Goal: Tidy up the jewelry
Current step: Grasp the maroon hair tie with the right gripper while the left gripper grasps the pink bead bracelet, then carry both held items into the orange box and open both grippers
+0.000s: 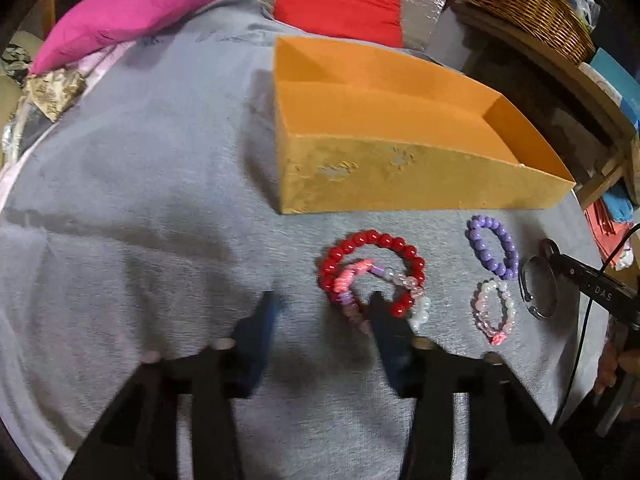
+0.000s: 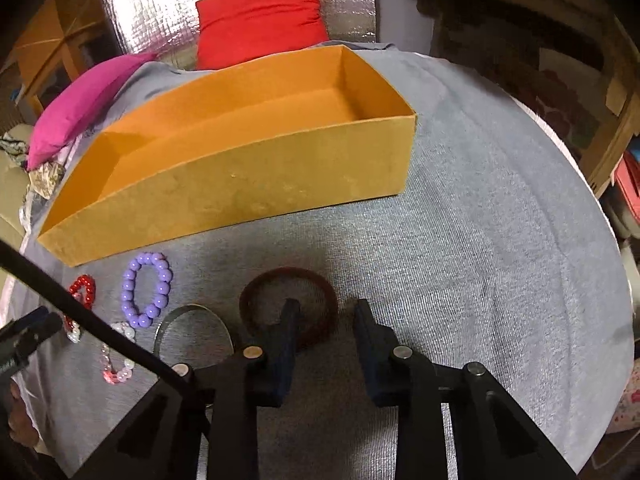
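Tongs (image 1: 324,300) blurred, spread; right finger (image 1: 384,320) overlaps red bracelet (image 1: 372,268).

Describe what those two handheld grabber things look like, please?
Both are matte black. The left gripper and right gripper each have two dark blue fingers, black frames with cut-out slots, and round silver pivot pins. The right one carries white "DAS" lettering and a thin black cable.

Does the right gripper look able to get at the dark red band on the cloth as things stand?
Probably yes. The right gripper is open, and one finger already lies over the inside of the dark red band, which lies flat on the grey cloth with nothing on top of it.
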{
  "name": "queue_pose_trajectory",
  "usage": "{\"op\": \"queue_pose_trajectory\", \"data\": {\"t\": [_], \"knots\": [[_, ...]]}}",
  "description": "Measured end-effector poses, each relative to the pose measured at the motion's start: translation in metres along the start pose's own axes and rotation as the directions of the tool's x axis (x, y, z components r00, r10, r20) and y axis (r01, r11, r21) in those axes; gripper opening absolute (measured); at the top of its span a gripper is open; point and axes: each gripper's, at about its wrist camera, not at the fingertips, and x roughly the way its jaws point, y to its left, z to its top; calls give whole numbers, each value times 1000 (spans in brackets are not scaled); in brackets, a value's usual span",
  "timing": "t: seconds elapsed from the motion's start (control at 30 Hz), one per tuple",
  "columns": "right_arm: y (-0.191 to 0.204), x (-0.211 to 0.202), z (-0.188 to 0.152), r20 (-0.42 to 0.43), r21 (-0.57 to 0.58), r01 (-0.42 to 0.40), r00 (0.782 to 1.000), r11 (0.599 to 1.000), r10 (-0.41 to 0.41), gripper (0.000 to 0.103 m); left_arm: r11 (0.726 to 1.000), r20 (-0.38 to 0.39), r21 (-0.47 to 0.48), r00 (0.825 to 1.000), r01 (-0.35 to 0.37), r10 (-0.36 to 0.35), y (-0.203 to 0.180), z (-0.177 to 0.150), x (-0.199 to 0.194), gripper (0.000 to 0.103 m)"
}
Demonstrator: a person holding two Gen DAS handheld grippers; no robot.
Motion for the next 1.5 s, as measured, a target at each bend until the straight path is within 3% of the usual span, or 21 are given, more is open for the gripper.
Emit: {"op": "queue_pose_trajectory", "data": {"t": [0.17,0.33,0.4,0.53,0.8,1.27,1.33,1.4,1.43,1.5], "knots": [[-1,1,1,1,1,-6,1000,1000,6,25,1000,24,20,1000,9,-9,-6,0,0,17],[-4,-1,-2,7,-2,-9,1000,1000,9,17,997,31,74,1000,2,-4,-16,-4,-3,8],[-8,-3,-2,11,-4,-17,1000,1000,17,12,996,26,84,1000,6,-8,-17,-5,-3,7],[-14,-7,-2,20,10,-48,999,999,48,11,993,38,117,999,28,-33,-21,-9,-10,7],[-27,-20,2,61,34,-103,993,994,101,11,983,88,155,990,95,-109,-23,-11,-31,7],[-50,-19,6,53,118,-168,985,979,163,11,968,104,223,984,119,-145,-44,-16,-38,7],[-48,-18,8,38,121,-165,986,979,161,21,969,103,220,984,117,-142,-43,-16,-38,7],[-45,-17,9,34,124,-180,984,976,177,52,968,101,220,985,118,-143,-44,-16,-37,7],[-42,-18,9,43,120,-181,983,976,177,57,968,100,223,985,117,-142,-45,-17,-37,7],[-33,-18,9,54,74,-151,988,986,147,56,968,98,227,986,109,-134,-46,-18,-35,7]]}}
